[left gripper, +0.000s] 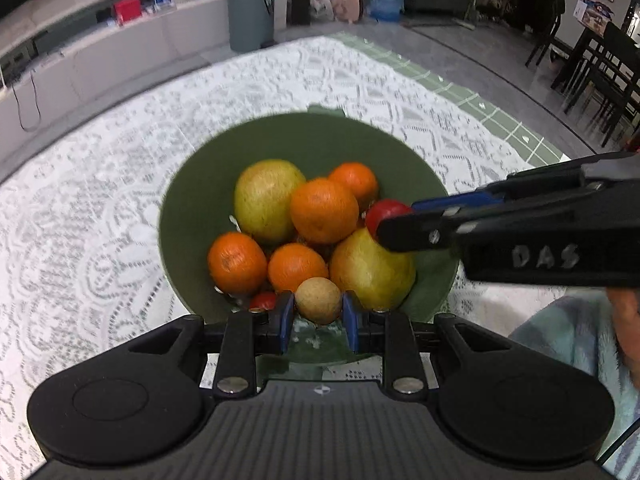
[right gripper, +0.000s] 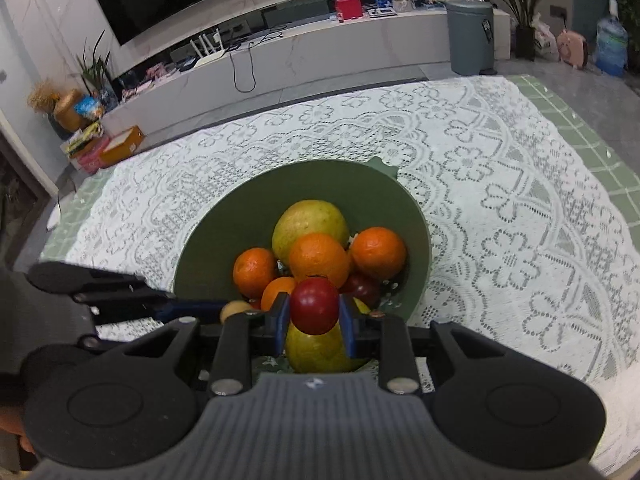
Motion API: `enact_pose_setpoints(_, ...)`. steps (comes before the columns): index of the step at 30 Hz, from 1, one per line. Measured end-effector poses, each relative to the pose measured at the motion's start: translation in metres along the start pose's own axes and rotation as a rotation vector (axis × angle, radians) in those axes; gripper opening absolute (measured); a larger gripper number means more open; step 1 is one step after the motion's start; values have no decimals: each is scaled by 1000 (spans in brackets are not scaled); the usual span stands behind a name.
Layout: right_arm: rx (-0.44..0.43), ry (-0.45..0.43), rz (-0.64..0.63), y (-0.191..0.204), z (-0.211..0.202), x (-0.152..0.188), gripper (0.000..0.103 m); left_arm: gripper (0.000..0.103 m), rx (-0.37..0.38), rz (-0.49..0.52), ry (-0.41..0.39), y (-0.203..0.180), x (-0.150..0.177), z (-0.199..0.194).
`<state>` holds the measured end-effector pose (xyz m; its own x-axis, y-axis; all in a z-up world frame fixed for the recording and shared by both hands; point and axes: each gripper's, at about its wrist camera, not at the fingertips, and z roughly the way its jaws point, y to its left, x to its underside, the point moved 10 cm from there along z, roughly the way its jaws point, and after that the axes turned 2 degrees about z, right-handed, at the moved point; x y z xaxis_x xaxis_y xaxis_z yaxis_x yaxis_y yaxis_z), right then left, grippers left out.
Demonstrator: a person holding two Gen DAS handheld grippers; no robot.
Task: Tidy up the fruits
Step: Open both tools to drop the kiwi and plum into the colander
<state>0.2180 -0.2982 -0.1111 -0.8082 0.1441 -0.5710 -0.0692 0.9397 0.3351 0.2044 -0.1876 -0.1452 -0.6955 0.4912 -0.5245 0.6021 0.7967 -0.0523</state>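
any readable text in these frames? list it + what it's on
"DAS": handwritten in pale marker on the black body of the right tongs, seen from the left wrist view.
Boxes and packages on the TV console: print too small and blurred to read.
Water jug label: unreadable.
Nothing readable on the green bowl, the fruit or the lace tablecloth.

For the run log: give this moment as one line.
left gripper: shut on tan fruit | right gripper: shut on red fruit | both over green bowl
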Motion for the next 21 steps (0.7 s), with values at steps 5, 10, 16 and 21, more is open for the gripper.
enact_pose_setpoints(5, -8, -1, 50, -7, 0, -1, 23, 29, 14, -50, 51, 5, 1, 9)
enact_pose_setpoints(10, -3, -4, 65, -9, 0, -2, 23, 29, 23, -65, 79, 3, 2, 15)
enact_pose_setpoints(16, 0, -21, 137, -21, -4, -4, 23, 31, 12, -53, 85, -2, 3, 18)
enact_pose_setpoints(21, 30, -28, 142, -26, -4, -8, 23, 42, 13, -35, 67, -4, 3, 10)
